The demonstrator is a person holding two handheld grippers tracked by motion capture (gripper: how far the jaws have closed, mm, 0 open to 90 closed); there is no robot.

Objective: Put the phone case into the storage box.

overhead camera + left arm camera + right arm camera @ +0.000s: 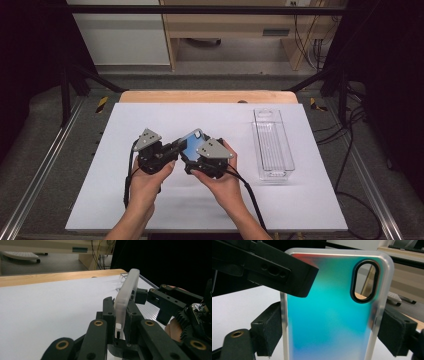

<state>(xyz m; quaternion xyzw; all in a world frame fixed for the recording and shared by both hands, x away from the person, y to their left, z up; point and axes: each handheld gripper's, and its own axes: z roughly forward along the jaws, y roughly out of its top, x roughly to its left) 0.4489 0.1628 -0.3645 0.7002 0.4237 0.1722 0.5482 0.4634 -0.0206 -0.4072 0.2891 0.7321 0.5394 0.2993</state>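
Case: you've got a phone case (190, 141) held up off the desk (150, 215) between both tongs, over the white sheet, left of centre.
High view: both yr hands meet mid-sheet; left tongs (172, 149) and right tongs (189, 150) crowd the case, so the grip itself is hard to read there. Clear tray (272, 145) lies well apart to the right, near the desk's right edge.
Left tongs view: case (126, 297) seen edge-on, frosted rim, standing up between the jaws. Left tongs (120, 315) nearly closed, pads pinching the thin edge front & back. Right tongs come in from the right, touching the case higher up.
Right tongs view: case (329, 310) seen flat-on, teal-blue back w/ oval camera cutout top right. Right tongs (329, 332) spread wide, one pad on each long side of the case, pressing across its width. A jaw of the left tongs covers the case's top left corner.
Relation: left tongs grip across thickness, right tongs across width; case inside both.
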